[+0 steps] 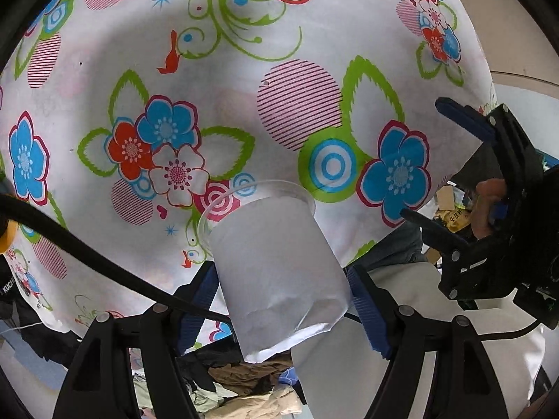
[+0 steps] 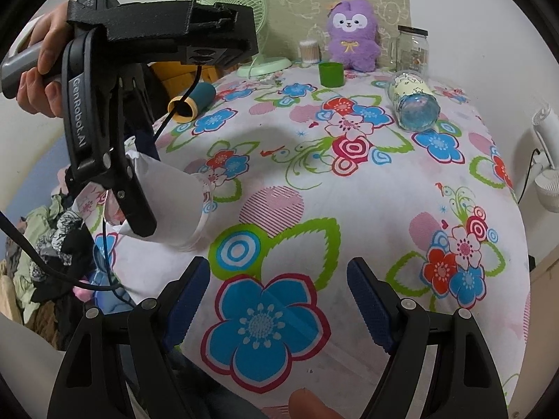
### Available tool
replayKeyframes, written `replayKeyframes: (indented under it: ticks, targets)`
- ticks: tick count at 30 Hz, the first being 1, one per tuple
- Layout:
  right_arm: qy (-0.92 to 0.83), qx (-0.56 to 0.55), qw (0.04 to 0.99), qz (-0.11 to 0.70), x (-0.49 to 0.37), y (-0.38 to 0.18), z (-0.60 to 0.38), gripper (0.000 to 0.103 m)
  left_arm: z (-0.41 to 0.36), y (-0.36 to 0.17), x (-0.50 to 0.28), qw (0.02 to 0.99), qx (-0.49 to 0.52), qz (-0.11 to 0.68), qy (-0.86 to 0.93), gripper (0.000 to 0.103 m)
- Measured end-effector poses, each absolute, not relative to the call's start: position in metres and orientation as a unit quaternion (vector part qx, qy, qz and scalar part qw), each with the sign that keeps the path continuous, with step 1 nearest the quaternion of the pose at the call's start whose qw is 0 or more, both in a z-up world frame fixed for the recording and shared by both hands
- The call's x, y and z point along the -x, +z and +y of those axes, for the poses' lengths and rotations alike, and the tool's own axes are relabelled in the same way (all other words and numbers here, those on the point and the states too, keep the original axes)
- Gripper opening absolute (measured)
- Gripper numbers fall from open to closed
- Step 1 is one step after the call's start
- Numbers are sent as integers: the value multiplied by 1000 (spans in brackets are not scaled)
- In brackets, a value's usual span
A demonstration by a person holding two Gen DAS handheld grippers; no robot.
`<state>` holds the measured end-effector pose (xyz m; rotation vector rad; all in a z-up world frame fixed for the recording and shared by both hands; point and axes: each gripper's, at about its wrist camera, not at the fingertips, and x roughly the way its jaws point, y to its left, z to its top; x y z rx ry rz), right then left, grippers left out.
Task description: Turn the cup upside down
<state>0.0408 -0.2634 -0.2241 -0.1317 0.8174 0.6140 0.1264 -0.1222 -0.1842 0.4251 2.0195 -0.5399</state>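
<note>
Left gripper [image 1: 281, 300] is clamped on the cup [image 1: 276, 269], lower centre, rim tipped toward the tablecloth [image 1: 104, 70] for inverting. Right gripper [image 2: 279, 300] gapes wide, empty.

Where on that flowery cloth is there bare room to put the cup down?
The wide stretch of tablecloth between the cup and the lying bottle is free. The back edge is crowded: fan, green cup, plush toy, jar.

The left claw [image 2: 139, 206] hides part of the cup's [image 2: 174, 202] base.
</note>
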Motion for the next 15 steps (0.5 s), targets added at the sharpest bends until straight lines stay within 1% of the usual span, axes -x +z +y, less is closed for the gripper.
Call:
replayKeyframes:
  ticks: [8, 15]
  targets:
    - [293, 67, 871, 390, -43, -224, -260, 83, -128, -175, -125, 489, -174, 825, -223, 78]
    - [288, 70, 871, 392, -44, -223, -260, 83, -117, -172, -127, 493, -169, 825, -219, 80]
